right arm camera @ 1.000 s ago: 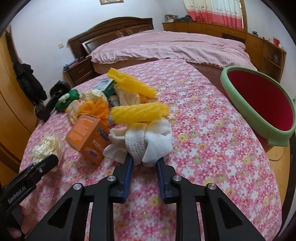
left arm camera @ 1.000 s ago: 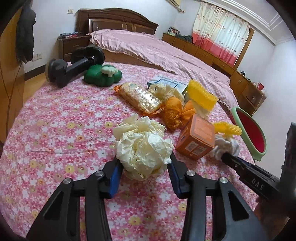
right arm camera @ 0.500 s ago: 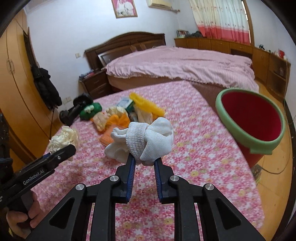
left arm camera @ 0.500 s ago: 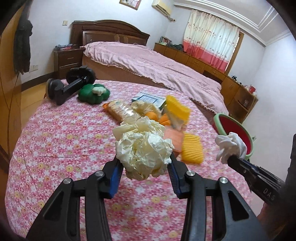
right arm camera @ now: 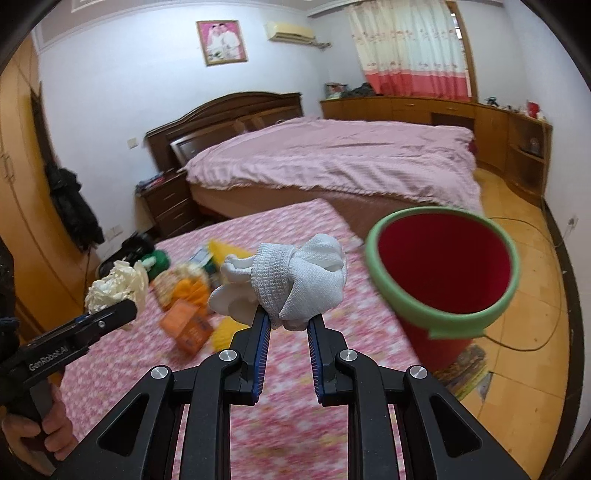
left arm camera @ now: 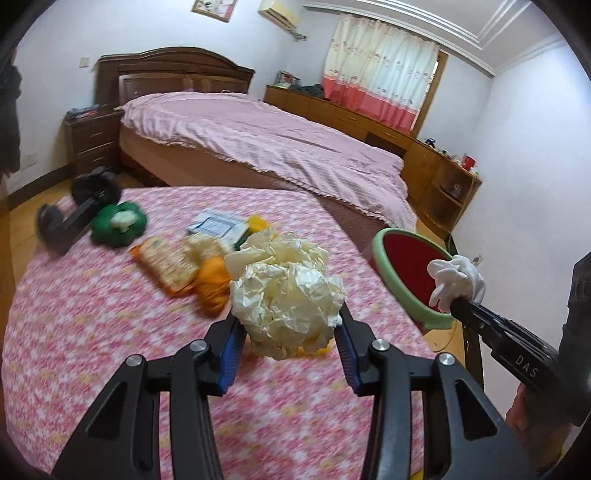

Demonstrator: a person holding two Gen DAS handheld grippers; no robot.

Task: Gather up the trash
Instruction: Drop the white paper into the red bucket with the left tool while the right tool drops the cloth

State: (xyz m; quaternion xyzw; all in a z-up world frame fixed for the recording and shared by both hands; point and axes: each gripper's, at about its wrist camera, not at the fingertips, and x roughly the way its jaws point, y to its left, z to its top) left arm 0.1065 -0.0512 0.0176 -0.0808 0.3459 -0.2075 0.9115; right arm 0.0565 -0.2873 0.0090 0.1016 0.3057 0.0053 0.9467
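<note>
Trash rides clear of the table [left arm camera: 110, 350], presumably so nothing drags across the clutter on the way to the red bin [right arm camera: 443, 266]. Left gripper [left arm camera: 288, 332] clamps a crumpled paper ball [left arm camera: 284, 291] at centre frame, level and pointing forward. Right gripper [right arm camera: 288, 325], fingers narrow, pinches a white cloth bundle [right arm camera: 291, 280] just left of the bin's rim, slightly above it.

Pale walls [right arm camera: 110, 92], a framed portrait [right arm camera: 221, 42] hanging beside the air conditioner [right arm camera: 291, 31]. Daylight coming through red-white curtains [right arm camera: 410, 48]. Dark wooden bed [right arm camera: 332, 162] wearing a pink cover, nightstand [right arm camera: 166, 201], low cabinets [right arm camera: 461, 118], wardrobe [right arm camera: 22, 184], wooden floor [right arm camera: 535, 277].
</note>
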